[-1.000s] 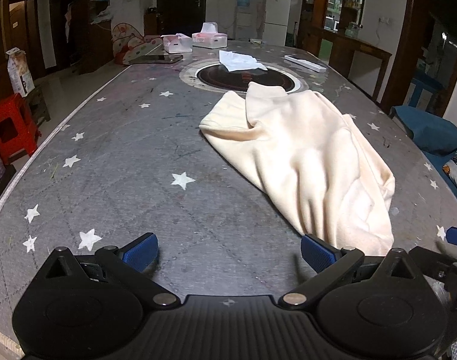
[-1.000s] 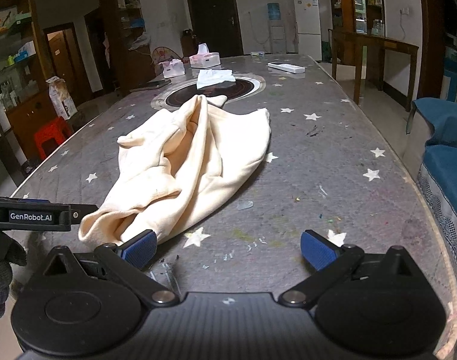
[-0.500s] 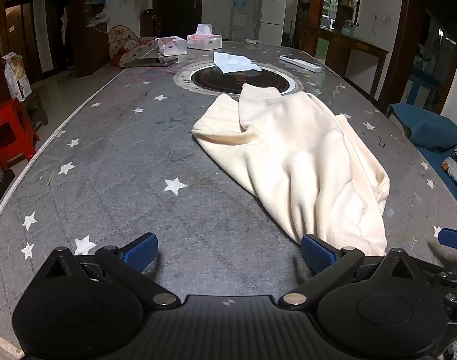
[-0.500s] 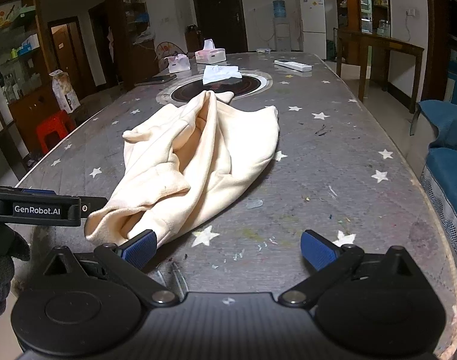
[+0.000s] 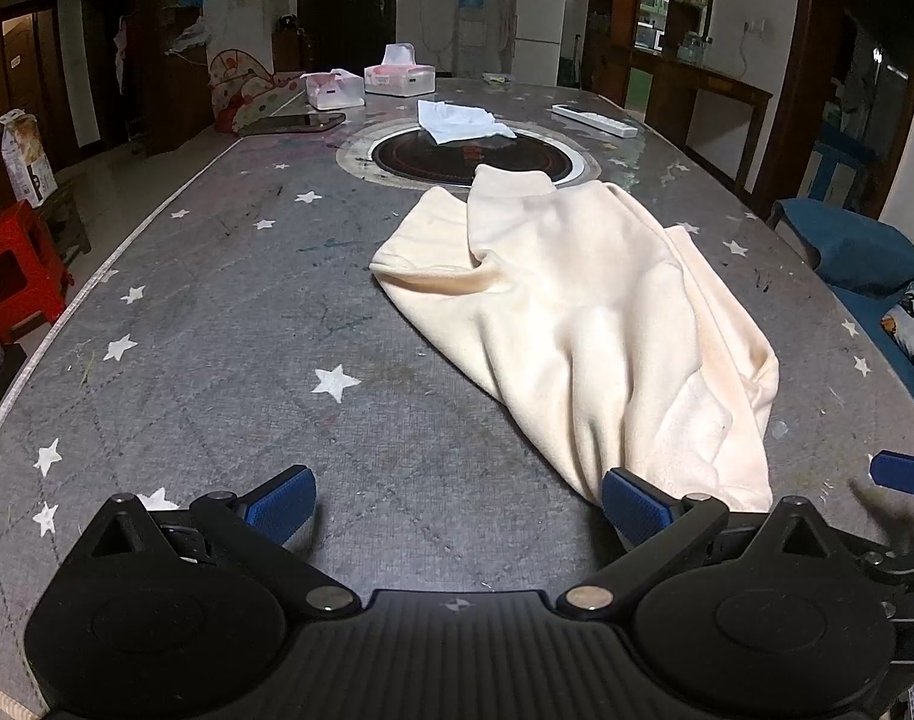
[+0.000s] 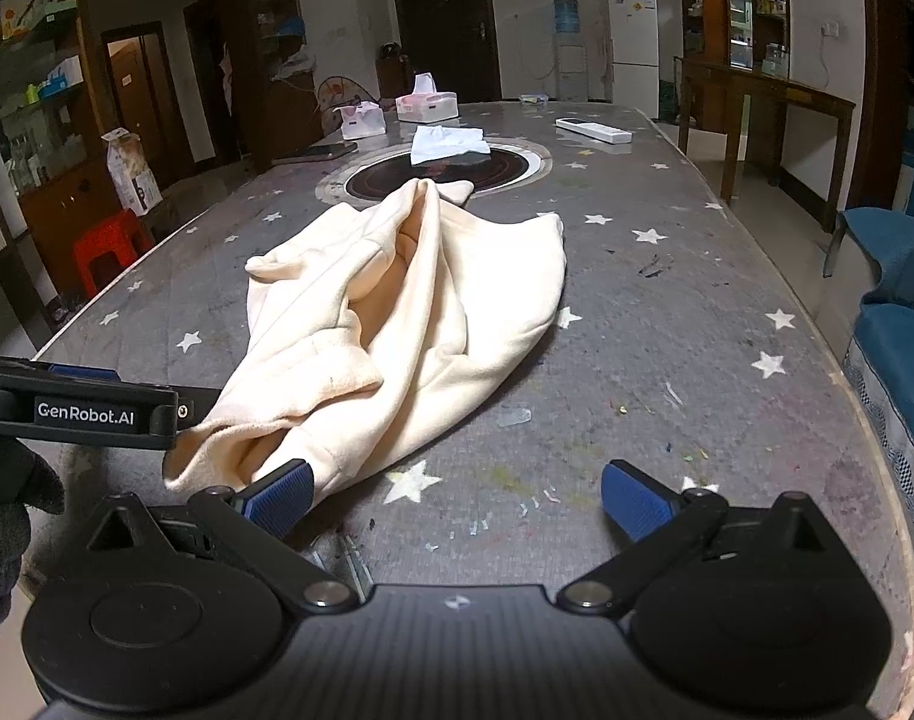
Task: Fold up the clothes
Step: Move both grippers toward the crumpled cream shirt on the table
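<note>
Left wrist view looks down the long grey star-patterned surface [image 5: 229, 360], where a cream garment [image 5: 583, 324] lies crumpled, running from just beside the dark round hotplate [image 5: 457, 159] at the middle back toward the near edge. The left hand-held gripper [image 5: 457, 501] has its blue-padded fingers spread wide with nothing between them; its right pad sits right at the garment's near hem, though I cannot tell if it touches. From the right wrist view, the right hand-held gripper [image 6: 457, 498] is likewise spread wide and empty, its left pad against the bunched near end of the cloth, its right pad over bare surface. The other tool's black body juts in from the left, above a dark-gloved hand [image 6: 7, 516]. Farther off sit a white tissue [image 5: 460, 120], two tissue boxes [image 5: 397, 75] and a white remote [image 5: 595, 120].
</note>
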The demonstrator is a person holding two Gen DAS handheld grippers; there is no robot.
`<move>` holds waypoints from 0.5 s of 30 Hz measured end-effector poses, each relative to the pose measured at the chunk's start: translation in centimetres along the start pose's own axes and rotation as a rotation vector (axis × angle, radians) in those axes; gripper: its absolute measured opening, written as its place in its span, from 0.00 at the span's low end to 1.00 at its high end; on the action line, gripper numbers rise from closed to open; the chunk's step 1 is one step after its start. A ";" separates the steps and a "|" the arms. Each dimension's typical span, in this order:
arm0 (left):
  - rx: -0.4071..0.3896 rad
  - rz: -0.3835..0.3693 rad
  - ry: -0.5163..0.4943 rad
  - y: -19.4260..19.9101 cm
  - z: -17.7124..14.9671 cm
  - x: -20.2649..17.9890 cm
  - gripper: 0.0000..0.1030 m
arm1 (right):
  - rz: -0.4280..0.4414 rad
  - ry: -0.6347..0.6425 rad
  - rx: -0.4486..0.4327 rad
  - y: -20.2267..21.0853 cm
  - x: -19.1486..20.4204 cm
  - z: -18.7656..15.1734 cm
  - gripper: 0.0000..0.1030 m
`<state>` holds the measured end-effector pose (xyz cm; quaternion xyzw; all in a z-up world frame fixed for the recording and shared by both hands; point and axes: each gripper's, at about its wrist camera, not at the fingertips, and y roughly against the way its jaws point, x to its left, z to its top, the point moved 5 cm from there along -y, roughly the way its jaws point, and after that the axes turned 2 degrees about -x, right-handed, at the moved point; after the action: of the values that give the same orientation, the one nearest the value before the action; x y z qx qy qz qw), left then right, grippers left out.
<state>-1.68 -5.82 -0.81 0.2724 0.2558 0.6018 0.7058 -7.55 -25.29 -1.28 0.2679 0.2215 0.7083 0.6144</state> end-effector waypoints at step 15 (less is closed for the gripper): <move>0.010 -0.001 -0.006 -0.9 0.7 -0.1 1.00 | -0.004 0.025 0.014 -0.8 0.3 0.7 1.00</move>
<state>-0.56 -6.09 -0.98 0.2776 0.2569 0.5992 0.7056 -6.49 -24.93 -1.24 0.2631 0.2345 0.7087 0.6112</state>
